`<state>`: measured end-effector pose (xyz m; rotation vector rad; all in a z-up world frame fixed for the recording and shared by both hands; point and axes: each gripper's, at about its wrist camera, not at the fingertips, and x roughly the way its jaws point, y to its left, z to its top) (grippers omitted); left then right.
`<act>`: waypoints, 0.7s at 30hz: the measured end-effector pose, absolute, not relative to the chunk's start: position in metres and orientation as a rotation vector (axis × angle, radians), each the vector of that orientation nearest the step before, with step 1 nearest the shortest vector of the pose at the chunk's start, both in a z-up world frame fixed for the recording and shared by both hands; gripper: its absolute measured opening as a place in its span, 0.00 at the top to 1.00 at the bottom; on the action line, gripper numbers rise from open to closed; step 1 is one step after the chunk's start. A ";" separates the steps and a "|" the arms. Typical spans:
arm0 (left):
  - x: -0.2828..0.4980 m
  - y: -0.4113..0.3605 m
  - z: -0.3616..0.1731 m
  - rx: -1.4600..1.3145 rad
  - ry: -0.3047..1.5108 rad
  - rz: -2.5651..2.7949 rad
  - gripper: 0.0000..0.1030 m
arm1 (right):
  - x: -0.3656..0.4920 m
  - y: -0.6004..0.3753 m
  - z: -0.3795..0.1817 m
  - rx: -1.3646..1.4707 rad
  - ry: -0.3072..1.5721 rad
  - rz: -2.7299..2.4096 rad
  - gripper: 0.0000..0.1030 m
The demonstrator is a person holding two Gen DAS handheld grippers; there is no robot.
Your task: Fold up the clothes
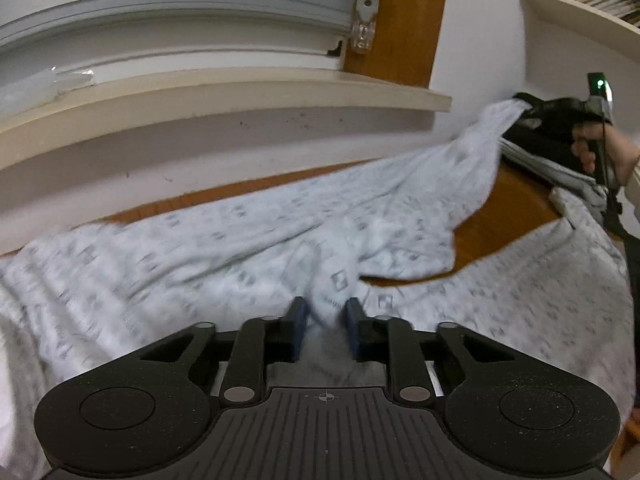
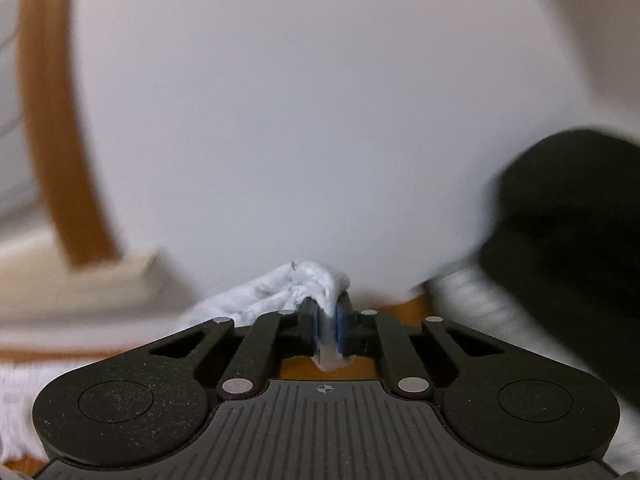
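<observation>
A pale patterned garment [image 1: 224, 240] is spread over a brown desk [image 1: 508, 216], one part lifted off the surface toward the right. The left tool [image 1: 326, 322] is held low over the near edge of the cloth; a ridge of fabric is seen between its blue pads [image 1: 298, 320], which stand only narrowly apart, and the fabric appears pinched though blur makes contact hard to confirm. The right tool [image 2: 328, 320] is pressed together on a bunched corner of the same garment, cloth showing above and below the pads; in the left wrist view it is seen raised at the far right, gripped by a hand [image 1: 608, 152], with the cloth drawn up to it. A dark folded item [image 1: 536, 148] and a grey piece [image 1: 576, 180] are seen under that hand; a windowsill [image 1: 200, 96] and white wall lie behind.

Risks judged from here: the thin right-hand pinch could slip if the corner is pulled hard, dropping the fold. The left hold could give way under tension, so the whole garment is dragged instead of folded. The lifted cloth could snag the nearby pile and pull it askew
</observation>
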<state>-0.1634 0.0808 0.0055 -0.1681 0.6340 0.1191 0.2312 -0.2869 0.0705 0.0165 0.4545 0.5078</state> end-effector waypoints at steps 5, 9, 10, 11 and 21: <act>-0.180 0.078 0.015 -0.164 0.630 0.149 0.82 | 0.230 -0.325 0.074 -0.076 0.462 0.348 0.81; -0.171 0.068 0.026 -0.163 0.614 0.169 0.61 | 0.218 -0.329 0.053 -0.179 0.498 0.326 0.53; -0.165 0.062 0.029 -0.142 0.613 0.167 0.59 | 0.213 -0.329 0.049 -0.178 0.502 0.340 0.49; -0.159 0.057 0.030 -0.119 0.614 0.164 0.58 | 0.208 -0.329 0.046 -0.168 0.506 0.357 0.46; -0.113 0.061 0.032 -0.153 0.553 0.286 0.94 | 0.170 -0.295 0.001 -0.110 0.547 0.643 0.29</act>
